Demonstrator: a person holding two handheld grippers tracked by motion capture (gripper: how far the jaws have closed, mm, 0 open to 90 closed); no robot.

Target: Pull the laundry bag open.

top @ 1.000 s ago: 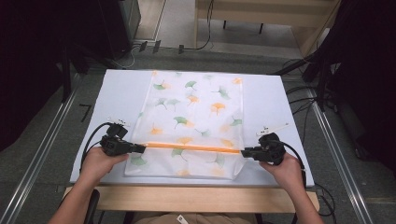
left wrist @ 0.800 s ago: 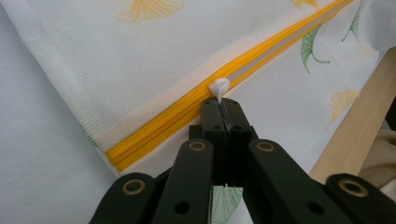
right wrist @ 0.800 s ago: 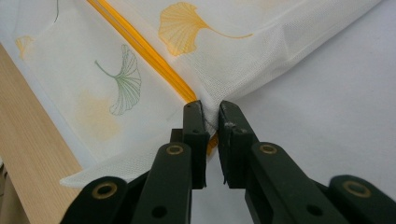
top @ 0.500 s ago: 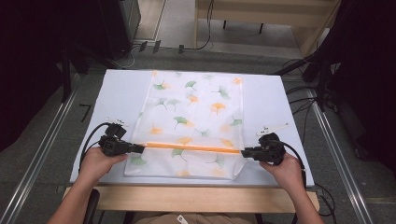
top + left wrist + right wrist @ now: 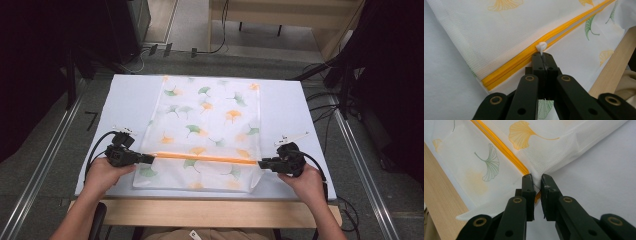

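Left gripper [image 5: 543, 58] pinching white zipper pull [image 5: 541, 46], jaws fully closed. Right gripper [image 5: 536, 185] clamping bag [image 5: 207, 135] edge at zipper [image 5: 205, 158] end. No shift since earlier frames; zipper apparently not yet travelling. Bag lying flat on table [image 5: 130, 95].

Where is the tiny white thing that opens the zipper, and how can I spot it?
Find the white mesh bag with leaf prints lying on the table. Follow its orange zipper across to the left end, where the left gripper is pinching. The zipper pull is the small white tab at the gripper's tips, the one white bump on the orange line.
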